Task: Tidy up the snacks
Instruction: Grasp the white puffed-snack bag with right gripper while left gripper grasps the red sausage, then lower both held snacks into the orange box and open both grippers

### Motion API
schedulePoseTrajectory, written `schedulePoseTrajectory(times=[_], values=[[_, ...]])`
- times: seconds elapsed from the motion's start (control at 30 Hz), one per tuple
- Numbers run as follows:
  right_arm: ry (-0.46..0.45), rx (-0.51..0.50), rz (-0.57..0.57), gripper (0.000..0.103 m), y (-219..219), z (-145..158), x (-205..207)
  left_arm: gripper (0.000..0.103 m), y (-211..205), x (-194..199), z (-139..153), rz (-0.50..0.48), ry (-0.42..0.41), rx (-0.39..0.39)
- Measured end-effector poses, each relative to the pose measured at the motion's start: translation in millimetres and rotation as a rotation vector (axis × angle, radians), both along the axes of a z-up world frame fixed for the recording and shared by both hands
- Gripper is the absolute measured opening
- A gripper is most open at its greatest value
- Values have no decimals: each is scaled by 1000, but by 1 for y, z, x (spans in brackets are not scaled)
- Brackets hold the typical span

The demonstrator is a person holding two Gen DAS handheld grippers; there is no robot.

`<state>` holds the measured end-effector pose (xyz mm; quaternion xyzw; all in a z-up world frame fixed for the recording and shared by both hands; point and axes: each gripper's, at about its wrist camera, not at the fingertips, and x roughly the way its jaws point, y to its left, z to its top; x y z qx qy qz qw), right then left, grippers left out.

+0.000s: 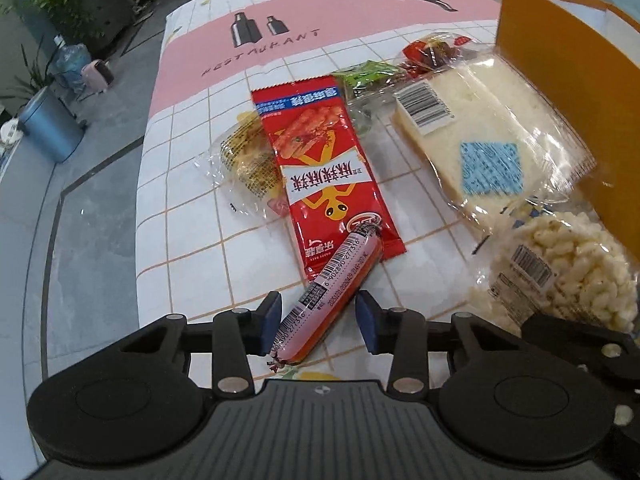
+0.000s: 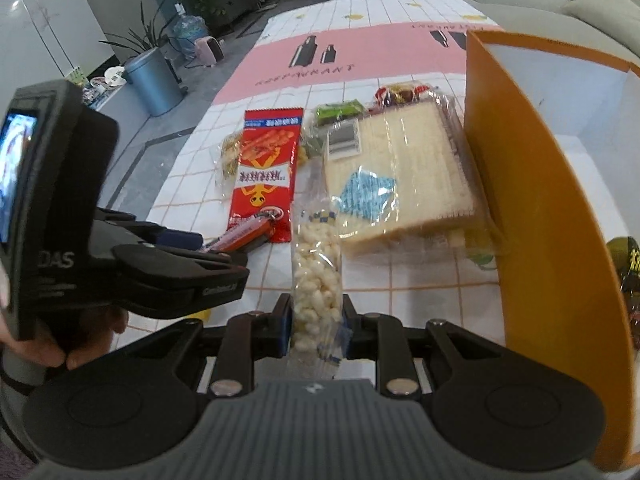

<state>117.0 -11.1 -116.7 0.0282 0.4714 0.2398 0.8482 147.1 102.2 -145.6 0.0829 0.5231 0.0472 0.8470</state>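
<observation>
Where L claw [image 1: 318,316] hangs low over the tabletop [image 1: 192,216]: jaws apart, straddling a pink-and-orange sausage stick [image 1: 332,292]. Left pad right against the wrapper, thin gap at the other pad, so not gripped. Stick lying diagonal, near end btwn the pads, far end resting on the bottom corner of a red snack packet [image 1: 320,168].

To the right, R claw [image 2: 316,320] clamped on a clear puffed-rice pack [image 2: 318,276], pads pressing both sides, pack pointing straight ahead. Also in right wrist view: hand [image 2: 44,344] gripping the L tool's handle.

Further out, red packet flat on the white grid cloth, overlapping a clear-wrapped yellow snack [image 1: 248,156] on its left. On its right, a wrapped bread slab [image 1: 480,136] w/ barcode and blue label, just beside the wall of an orange box [image 1: 560,80]. Beyond those, a green packet [image 1: 368,74] and a red sweets pack [image 1: 428,50], touching. Past them, pink cloth band w/ bottle print.

Off the tabletop, far left: blue bin [image 1: 48,124] on the floor.
</observation>
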Motion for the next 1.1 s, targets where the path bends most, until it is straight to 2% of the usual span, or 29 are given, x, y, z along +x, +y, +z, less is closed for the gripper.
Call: schedulePoseTrajectory(times=[0.17,0.3,0.43,0.63,0.8,0.9,1.1], values=[[-69,-3,-2,20,-9,16,-3,41,3,1,2,58,0,-22],[-81,44,-31,20,-24,29,-1,33,5,-2,5,77,1,-50],[-106,97,-43,20,-37,46,-5,30,11,-7,10,123,32,-82],[-182,172,-59,20,-61,78,-11,27,24,-18,23,173,8,-183],[-232,245,-110,20,-98,103,-12,24,24,-27,36,199,-27,-207],[-255,279,-175,20,-128,115,-10,24,20,-33,49,196,-63,-255],[-262,282,-300,20,-191,126,-7,24,5,-38,73,182,-96,-331]])
